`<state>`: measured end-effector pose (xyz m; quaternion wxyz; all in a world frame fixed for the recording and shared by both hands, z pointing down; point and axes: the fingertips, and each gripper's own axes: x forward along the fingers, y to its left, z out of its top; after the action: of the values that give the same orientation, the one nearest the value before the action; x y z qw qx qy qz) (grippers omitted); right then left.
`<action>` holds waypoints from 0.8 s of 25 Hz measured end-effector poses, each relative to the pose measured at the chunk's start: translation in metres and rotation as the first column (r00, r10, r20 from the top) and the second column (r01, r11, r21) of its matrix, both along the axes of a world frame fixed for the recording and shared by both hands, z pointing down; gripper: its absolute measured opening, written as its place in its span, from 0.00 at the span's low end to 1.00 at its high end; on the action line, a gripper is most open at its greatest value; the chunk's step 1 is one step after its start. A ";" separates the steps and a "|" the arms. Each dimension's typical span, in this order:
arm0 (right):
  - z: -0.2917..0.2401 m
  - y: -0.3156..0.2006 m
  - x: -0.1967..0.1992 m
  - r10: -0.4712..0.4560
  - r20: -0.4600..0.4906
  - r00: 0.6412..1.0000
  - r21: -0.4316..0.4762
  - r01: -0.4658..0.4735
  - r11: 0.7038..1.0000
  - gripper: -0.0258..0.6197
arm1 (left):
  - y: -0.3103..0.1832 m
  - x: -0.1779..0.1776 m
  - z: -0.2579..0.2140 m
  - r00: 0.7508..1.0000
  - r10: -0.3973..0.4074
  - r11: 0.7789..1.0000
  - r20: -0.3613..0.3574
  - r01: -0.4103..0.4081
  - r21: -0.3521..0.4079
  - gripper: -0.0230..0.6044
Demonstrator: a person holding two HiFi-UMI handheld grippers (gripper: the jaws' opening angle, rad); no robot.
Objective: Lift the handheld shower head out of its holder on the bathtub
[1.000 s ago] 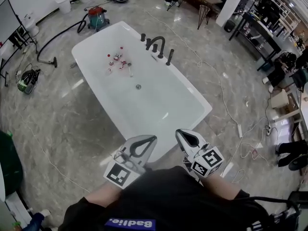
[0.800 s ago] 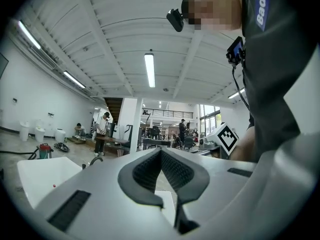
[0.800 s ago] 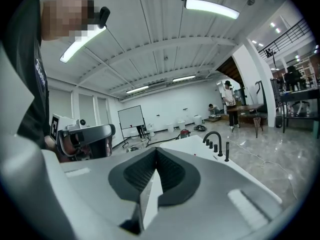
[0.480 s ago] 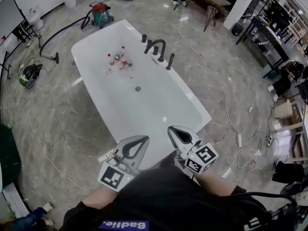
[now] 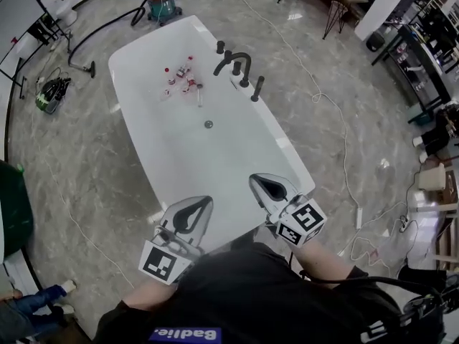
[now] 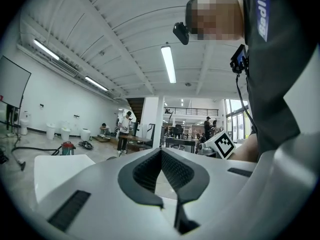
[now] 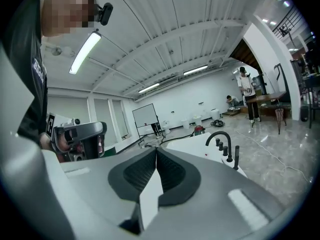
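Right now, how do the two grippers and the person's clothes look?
The left gripper and right gripper are light grey shells with black ribbed pads. Each carries a white cube with black square markers. The person wears a black shirt with a blue label; a black cable runs across it.

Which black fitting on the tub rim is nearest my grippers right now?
The slim upright rod at the near end of the row; the arched spout and short knobs stand beyond it.

Grey floor (image 5: pixel 72 156) bears bathtub (image 5: pixel 222 170), vacuum (image 5: pixel 163 4), cables (image 5: pixel 344 149).
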<state>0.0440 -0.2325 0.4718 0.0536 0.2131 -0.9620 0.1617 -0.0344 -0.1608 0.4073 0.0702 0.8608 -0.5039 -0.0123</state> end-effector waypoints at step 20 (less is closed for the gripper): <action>0.079 -0.155 0.023 0.059 -0.149 0.987 -0.005 -0.060 0.998 0.19 | -0.011 0.002 0.040 0.997 -0.068 0.993 -0.046 0.063 -0.097 0.04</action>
<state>0.0667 -0.3872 0.5512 0.1215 0.2530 -0.9478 0.1512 -0.0322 -0.1717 0.4469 0.1231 0.8389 -0.5301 -0.0119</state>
